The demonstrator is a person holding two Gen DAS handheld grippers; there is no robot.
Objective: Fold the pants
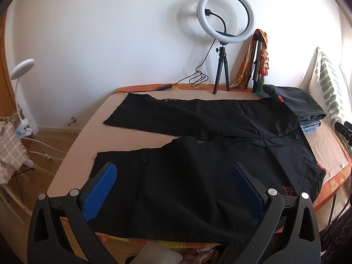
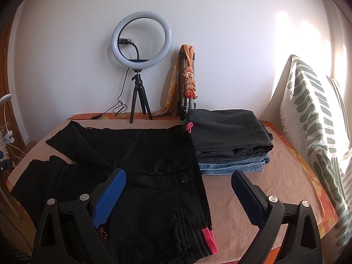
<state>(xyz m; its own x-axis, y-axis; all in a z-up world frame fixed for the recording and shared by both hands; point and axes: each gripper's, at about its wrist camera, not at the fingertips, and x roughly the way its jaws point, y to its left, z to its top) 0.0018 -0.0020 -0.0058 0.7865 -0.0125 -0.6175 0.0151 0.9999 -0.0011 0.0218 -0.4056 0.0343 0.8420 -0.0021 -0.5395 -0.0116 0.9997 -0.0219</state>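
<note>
While the black pants lie spread flat on the bed, both tools hang above them with nothing between their fingers. Ahead of the left gripper is the nearer leg, a smooth matte cloth with soft wrinkles, and its two blue pads with a fine grid texture stand wide apart over this leg. Beyond it the second leg runs away in a V shape, with the waistband to the right of the tool. The right gripper is also spread wide: its left finger is over the waist part of the pants, near a round black button, and its right finger is over the bare, slightly fuzzy beige cover of the bed. A red and grey striped band edges the waist just below this tool. Ahead and a little right lies a stack of folded trousers, dark grey on top of blue denim. Farther ahead, against the white wall, a round ring light stands on a small black tripod.
</note>
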